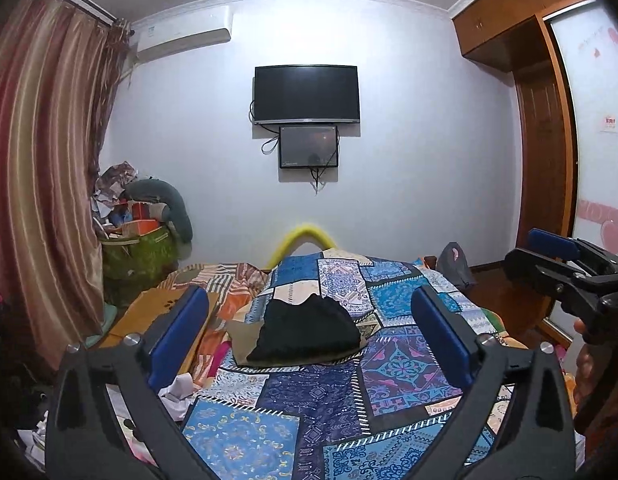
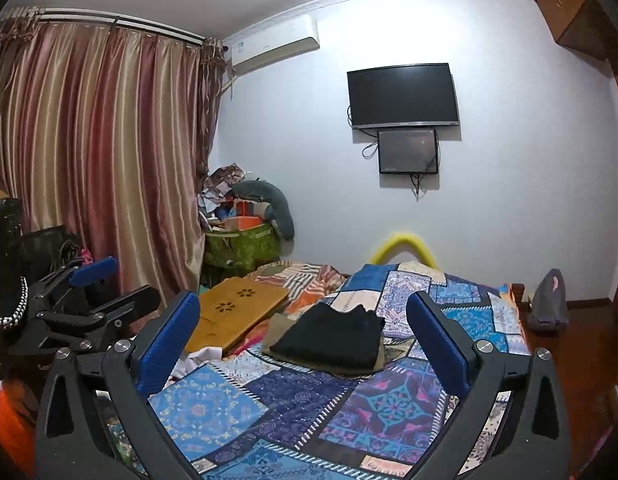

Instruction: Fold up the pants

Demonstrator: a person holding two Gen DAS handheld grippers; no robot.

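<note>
Left hand-held gripper [image 1: 309,332] and right hand-held gripper [image 2: 303,334] both wide open, empty, touching nothing. Folded black pants [image 1: 309,330] lie ahead between the fingers on the bed [image 1: 321,412]. Bare quilt underneath; wooden board [image 2: 233,312] left.

wall [image 1: 409,140] white, TV [image 1: 306,94] mounted | curtain [image 2: 101,152] striped – left | wardrobe [image 1: 541,120] wood – right | bed [image 1: 329,400] blue patchwork cover

two level views, shared bed [image 1: 309,400]
</note>
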